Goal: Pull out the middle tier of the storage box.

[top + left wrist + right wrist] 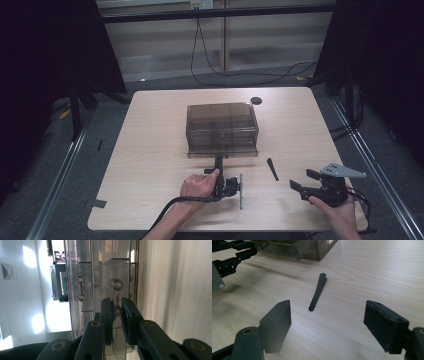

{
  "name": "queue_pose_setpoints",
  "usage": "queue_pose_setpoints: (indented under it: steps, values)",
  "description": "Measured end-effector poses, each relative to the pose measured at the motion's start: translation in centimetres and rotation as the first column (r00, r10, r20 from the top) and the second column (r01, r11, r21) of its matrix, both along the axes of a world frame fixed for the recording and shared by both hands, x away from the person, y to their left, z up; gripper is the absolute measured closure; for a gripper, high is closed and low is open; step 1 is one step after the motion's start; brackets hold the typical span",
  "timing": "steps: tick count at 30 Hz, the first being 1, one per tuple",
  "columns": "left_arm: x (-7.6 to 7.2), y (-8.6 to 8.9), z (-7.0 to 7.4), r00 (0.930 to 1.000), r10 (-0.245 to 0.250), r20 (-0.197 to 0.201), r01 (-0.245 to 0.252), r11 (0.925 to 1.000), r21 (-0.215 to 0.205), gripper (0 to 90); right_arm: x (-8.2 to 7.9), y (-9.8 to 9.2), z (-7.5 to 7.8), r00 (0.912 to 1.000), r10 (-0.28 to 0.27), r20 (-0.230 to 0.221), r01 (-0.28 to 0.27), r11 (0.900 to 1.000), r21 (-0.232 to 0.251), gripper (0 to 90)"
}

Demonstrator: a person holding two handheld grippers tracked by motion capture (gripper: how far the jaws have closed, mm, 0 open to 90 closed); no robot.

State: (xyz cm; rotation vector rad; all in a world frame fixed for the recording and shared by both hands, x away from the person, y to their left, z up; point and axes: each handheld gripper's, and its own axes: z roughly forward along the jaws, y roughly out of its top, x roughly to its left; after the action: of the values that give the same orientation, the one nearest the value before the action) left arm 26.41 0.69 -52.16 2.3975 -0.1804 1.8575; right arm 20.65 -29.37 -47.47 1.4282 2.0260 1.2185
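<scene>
Left gripper view: left gripper [116,312] pinches drawer handle [116,296] of rigid, slick acrylic box [222,127]; right gripper [332,322] spread wide.

The left claw [219,161] is turned on its side and pinched nearly closed, the right claw [303,182] spread wide.
</scene>
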Motion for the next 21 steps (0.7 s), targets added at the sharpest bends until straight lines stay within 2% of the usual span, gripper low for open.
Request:
queue_pose_setpoints:
  steps: [5, 8, 9, 17, 20, 21]
  values:
    - [-0.3, 0.0, 0.0, 0.9999, -0.002, -0.011, 0.002, 1.0, -0.01, 80.6, 0.0, 0.0, 0.0, 1.0, 0.0, -0.001, 0.0, 1.0, 0.0, 21.8]
    - [-0.4, 0.0, 0.1, 0.9999, -0.011, -0.002, 0.011, 0.9999, -0.002, 80.7, 0.0, 0.1, 0.0, 1.0, 0.0, -0.001, 0.0, 1.0, -0.001, 21.9]
    - [-0.5, 0.0, 0.1, 0.9999, -0.009, -0.014, 0.009, 0.9999, -0.008, 80.7, 0.0, 0.1, 0.0, 1.0, 0.001, -0.001, -0.001, 1.0, -0.001, 21.8]
    - [-1.0, 0.0, 0.1, 0.9997, -0.023, -0.002, 0.023, 0.9997, -0.003, 80.6, 0.1, 0.1, -0.1, 1.0, 0.002, -0.004, -0.002, 1.0, -0.003, 21.8]
    - [-1.0, 0.1, 0.0, 0.9997, -0.017, -0.015, 0.017, 0.9998, -0.011, 80.6, 0.1, 0.1, -0.1, 1.0, 0.002, -0.003, -0.002, 1.0, -0.003, 21.8]
    - [-1.1, 0.0, 0.1, 0.9997, -0.021, -0.012, 0.021, 0.9998, 0.0, 80.5, 0.1, 0.1, -0.1, 1.0, 0.002, -0.004, -0.002, 1.0, -0.002, 21.8]
